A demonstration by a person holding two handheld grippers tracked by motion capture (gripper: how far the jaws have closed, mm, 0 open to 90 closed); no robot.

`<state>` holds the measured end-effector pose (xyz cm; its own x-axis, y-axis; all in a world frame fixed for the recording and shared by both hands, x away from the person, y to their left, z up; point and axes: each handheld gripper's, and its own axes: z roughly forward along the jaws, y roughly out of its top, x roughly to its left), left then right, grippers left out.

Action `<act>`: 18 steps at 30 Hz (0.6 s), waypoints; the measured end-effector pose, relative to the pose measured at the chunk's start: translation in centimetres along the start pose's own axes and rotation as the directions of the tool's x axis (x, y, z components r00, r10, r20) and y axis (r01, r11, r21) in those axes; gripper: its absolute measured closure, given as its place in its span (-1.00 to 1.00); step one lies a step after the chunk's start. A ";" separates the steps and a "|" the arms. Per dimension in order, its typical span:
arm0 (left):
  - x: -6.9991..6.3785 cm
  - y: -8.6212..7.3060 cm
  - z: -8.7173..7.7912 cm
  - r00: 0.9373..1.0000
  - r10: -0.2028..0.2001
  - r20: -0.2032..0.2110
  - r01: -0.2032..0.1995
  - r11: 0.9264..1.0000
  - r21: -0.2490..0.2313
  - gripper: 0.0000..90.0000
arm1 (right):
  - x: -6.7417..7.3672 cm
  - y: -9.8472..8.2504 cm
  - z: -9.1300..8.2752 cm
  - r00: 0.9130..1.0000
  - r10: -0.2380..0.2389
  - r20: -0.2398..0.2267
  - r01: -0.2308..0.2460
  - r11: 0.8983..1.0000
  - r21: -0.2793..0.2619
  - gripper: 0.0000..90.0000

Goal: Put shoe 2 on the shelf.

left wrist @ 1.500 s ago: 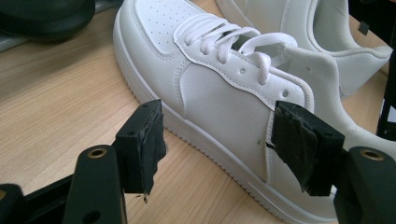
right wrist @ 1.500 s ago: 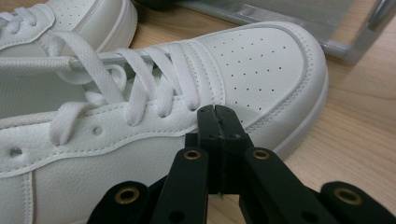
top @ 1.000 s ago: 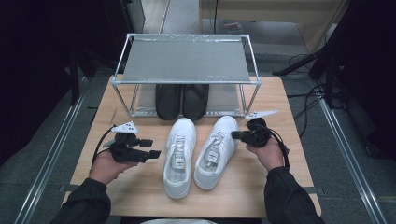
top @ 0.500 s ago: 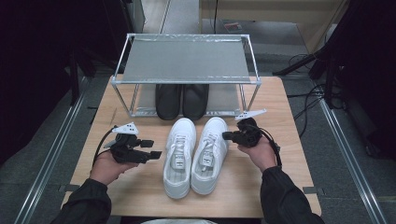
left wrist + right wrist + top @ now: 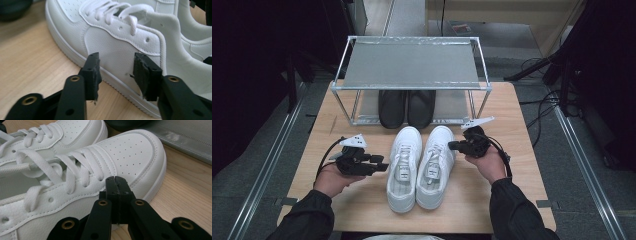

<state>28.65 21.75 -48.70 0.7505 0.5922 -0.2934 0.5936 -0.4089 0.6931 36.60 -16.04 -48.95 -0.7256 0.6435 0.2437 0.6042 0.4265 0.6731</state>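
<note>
Two white sneakers sat side by side on the table (image 5: 522, 165), toes toward the rack (image 5: 412, 65), the left shoe (image 5: 403, 167) touching the right shoe (image 5: 435, 165), with a pair of black shoes (image 5: 407, 107) under the shelf. The left gripper (image 5: 379, 165) was held just beside the left shoe's outer side, its jaws spread with nothing between them. The right gripper (image 5: 454, 145) had its jaws pressed together, empty, right against the right shoe's outer side near the toe
</note>
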 end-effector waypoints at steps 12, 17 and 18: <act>0.0 -0.2 0.6 1.000 -0.012 0.004 0.012 0.999 0.040 0.53 | 0.0 0.6 0.7 1.000 -0.005 -0.019 0.005 1.000 -0.011 1.00; -0.1 -0.3 1.2 1.000 -0.006 0.008 0.005 0.998 0.066 0.58 | 0.2 0.5 0.5 0.999 -0.032 -0.037 0.032 0.999 0.013 1.00; -0.1 -0.4 1.2 1.000 -0.008 0.010 0.008 0.998 0.066 0.58 | 0.2 0.5 0.5 0.999 -0.032 -0.034 0.032 0.999 0.012 1.00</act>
<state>28.71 21.01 -49.69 0.7483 0.5888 -0.3054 0.6173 -0.4496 0.6456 36.92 -15.31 -48.89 -0.7553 0.6076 0.2456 0.5845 0.4549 0.6719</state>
